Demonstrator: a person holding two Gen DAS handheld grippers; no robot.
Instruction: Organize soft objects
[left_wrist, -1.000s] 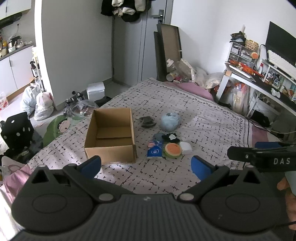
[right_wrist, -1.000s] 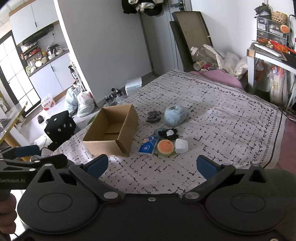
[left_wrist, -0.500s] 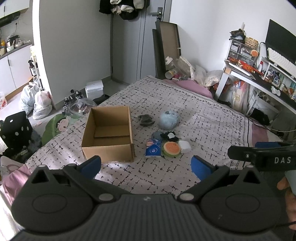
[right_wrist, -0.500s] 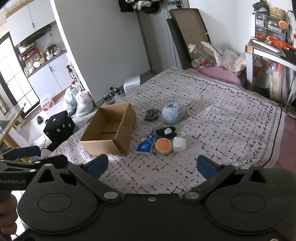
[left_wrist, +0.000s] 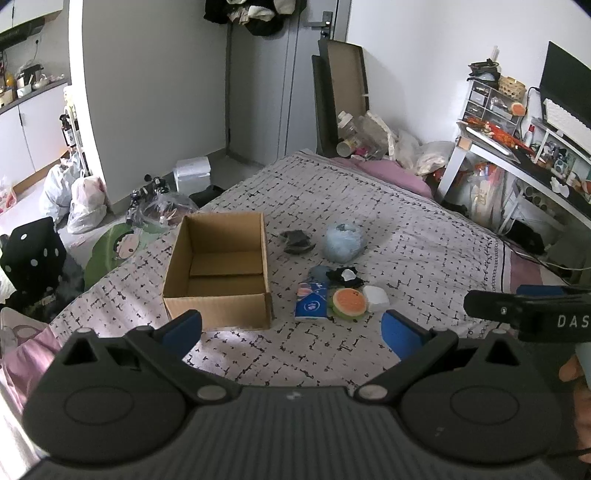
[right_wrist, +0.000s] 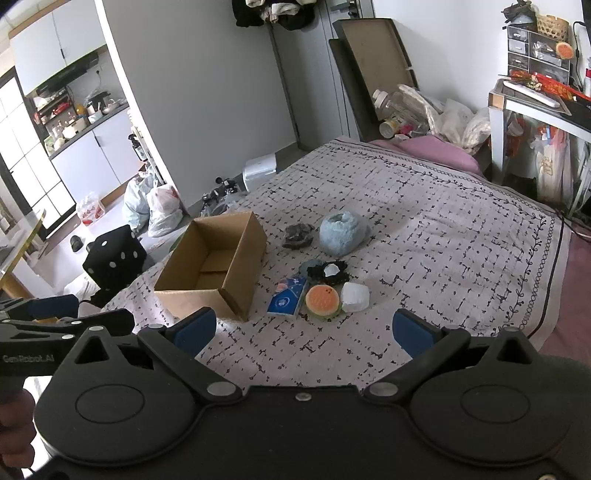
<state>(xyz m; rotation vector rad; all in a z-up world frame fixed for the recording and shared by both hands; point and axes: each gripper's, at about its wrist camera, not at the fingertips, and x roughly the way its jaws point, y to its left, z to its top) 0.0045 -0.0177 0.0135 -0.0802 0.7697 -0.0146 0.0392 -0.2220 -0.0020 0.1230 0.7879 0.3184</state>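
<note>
An open, empty cardboard box (left_wrist: 218, 273) (right_wrist: 212, 271) stands on the patterned bedspread (left_wrist: 424, 251). To its right lie soft items: a light blue fluffy ball (left_wrist: 343, 242) (right_wrist: 341, 232), a dark grey cloth (left_wrist: 295, 242) (right_wrist: 297, 236), a black and white piece (left_wrist: 345, 275) (right_wrist: 328, 271), a blue tissue pack (left_wrist: 312, 301) (right_wrist: 288, 297), an orange round sponge (left_wrist: 349, 301) (right_wrist: 322, 299) and a white pad (left_wrist: 375, 297) (right_wrist: 354, 297). My left gripper (left_wrist: 291, 328) and right gripper (right_wrist: 303, 328) are both open and empty, well short of the items.
The right gripper's side (left_wrist: 524, 310) shows at the left view's right edge; the left gripper's side (right_wrist: 62, 325) shows at the right view's left edge. A desk (left_wrist: 517, 155) stands right of the bed. Bags (left_wrist: 77, 199) and a black dotted cube (left_wrist: 33, 254) lie on the floor left.
Both views have shifted slightly; the box and items sit a little lower and closer in view. Both grippers stay open and empty.
</note>
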